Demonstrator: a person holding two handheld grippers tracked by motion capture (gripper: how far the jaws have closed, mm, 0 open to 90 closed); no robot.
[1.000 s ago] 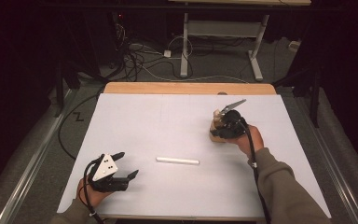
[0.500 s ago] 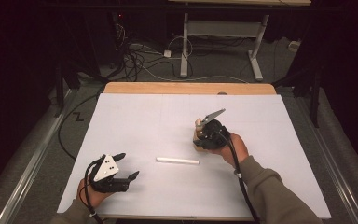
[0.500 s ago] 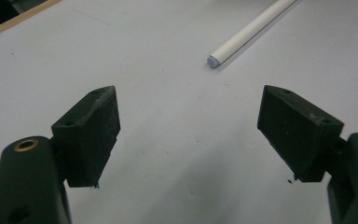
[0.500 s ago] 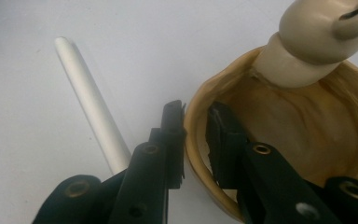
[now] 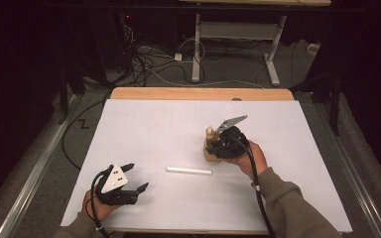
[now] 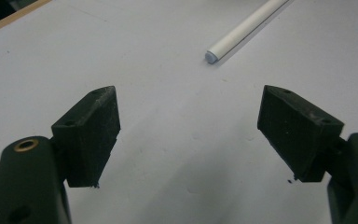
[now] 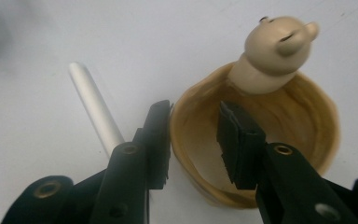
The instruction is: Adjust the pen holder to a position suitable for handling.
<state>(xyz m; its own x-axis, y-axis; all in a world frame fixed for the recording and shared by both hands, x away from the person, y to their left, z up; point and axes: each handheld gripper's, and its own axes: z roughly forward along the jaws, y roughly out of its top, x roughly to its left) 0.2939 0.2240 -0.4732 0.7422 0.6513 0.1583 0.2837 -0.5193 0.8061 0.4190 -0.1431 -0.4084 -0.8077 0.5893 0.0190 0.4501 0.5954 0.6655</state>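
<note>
- The right tool [image 5: 213, 145] stands over the tan bowl [image 7: 261, 140], right of the worktop's middle in the high view.
- In the right gripper view its jaws straddle the bowl's near-left wall: one jaw is outside the rim, the other inside the hollow.
- Those jaws have just been opening; a gap shows between each pad and the rim between them, so the wall is no longer pinched.
- The bowl rests on the white worktop [image 5: 178, 124], and a small animal figure [image 7: 272, 46] with a rounded head rises from its far rim.
- A white rod [image 5: 189, 171] lies flat on the worktop just to the near left of the bowl, its long side running left to right in the high view.
- In the right gripper view the rod [image 7: 95, 107] passes under the outer jaw, apart from the bowl.
- The left tool [image 5: 134, 177] sits at the near left of the worktop, jaws spread wide with nothing between them.
- In the left gripper view the rod's capped end [image 6: 210, 57] lies beyond the jaws, toward the right one, well apart from both pads.
</note>
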